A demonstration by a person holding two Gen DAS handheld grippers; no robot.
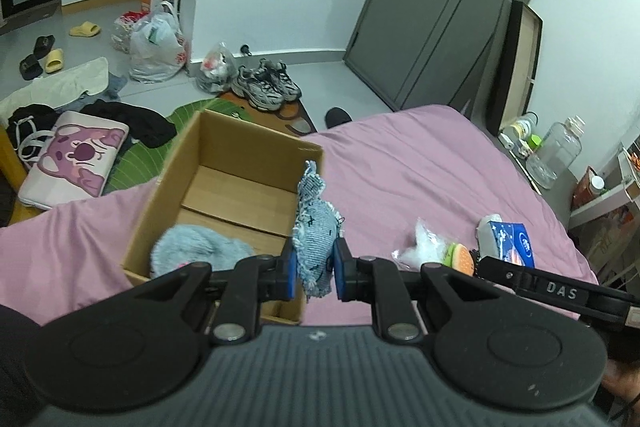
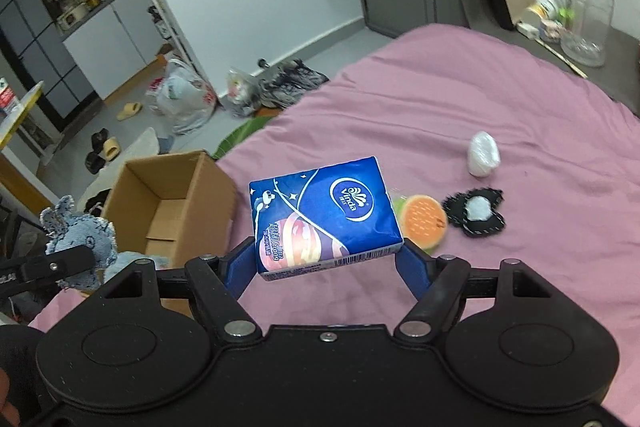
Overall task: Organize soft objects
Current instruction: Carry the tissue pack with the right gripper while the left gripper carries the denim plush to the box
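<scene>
The cardboard box [image 1: 224, 183] sat on the pink bed [image 1: 420, 171] with a fluffy grey toy [image 1: 200, 251] inside. The left gripper [image 1: 315, 269] pinched a denim toy [image 1: 316, 227] by the box's rim. The right gripper [image 2: 326, 259] squeezed a blue tissue pack [image 2: 324, 215] above the bed.

The blue tissue pack [image 2: 325, 217] carries the brand name "Vinda" in white inside a round emblem, and a line of smaller lettering runs along its pink and purple part, too small and tilted to read surely. A barcode sits along its lower edge, its digits unreadable. The black arm [image 1: 560, 293] at the right of the left wrist view shows the letters "DAS".
</scene>
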